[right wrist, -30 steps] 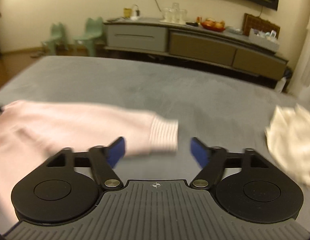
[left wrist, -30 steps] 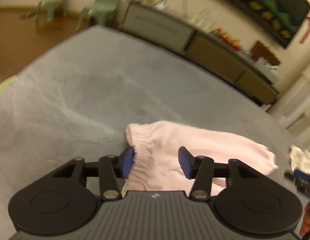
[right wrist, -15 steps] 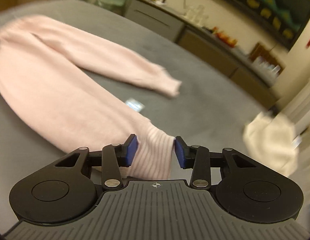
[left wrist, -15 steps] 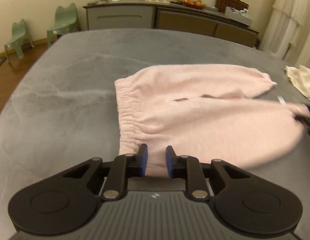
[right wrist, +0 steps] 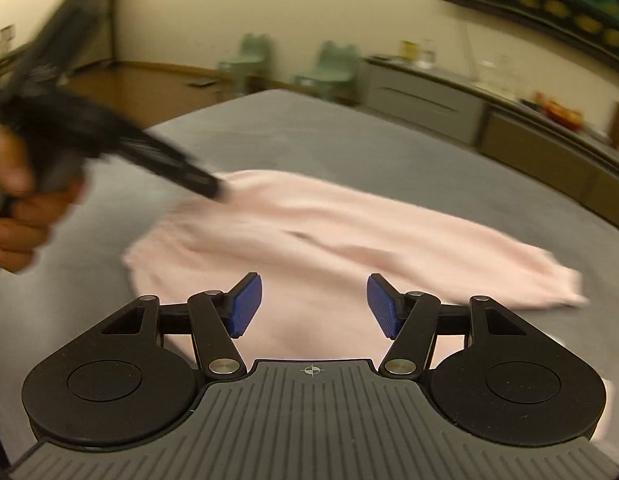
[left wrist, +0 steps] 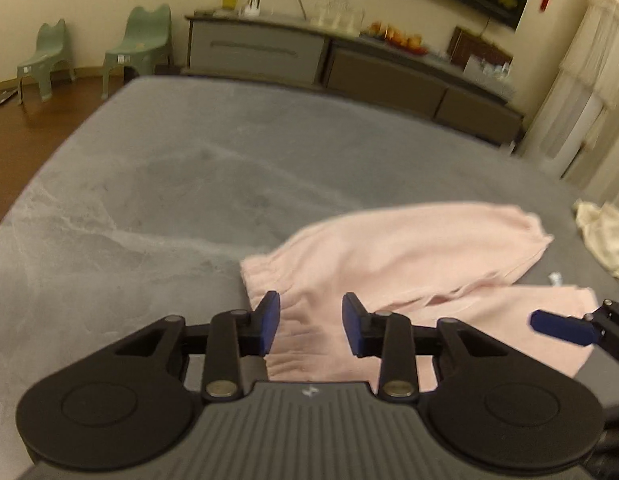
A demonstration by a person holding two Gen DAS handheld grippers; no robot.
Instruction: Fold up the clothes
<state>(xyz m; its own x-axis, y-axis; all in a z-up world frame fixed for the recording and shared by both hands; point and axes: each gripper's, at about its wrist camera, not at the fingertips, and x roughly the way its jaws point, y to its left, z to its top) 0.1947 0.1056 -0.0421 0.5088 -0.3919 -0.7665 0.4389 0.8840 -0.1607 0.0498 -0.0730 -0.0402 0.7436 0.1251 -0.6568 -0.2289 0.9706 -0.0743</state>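
Pink pants [left wrist: 409, 256] lie flat on the grey table [left wrist: 169, 200], elastic waistband to the left and both legs running right. My left gripper [left wrist: 310, 322] hovers open over the waistband, with nothing between its fingers. My right gripper [right wrist: 314, 306] is open too, above the near leg of the pants [right wrist: 309, 248]. The right gripper's blue finger [left wrist: 561, 325] shows at the right edge of the left wrist view. In the right wrist view the left gripper [right wrist: 181, 168] is a blur, held by a hand [right wrist: 13, 208].
A crumpled cream cloth [left wrist: 605, 236] sits near the table's right edge, and a small white scrap [left wrist: 555, 279] lies by the pants' cuffs. Beyond the table are a long low sideboard [left wrist: 349, 64], two green child chairs [left wrist: 137, 48] and a wooden floor.
Both grippers were shut on the pants half a second ago, left on the waistband and right on a cuff. Both have opened and let go; the pants now rest on the table.
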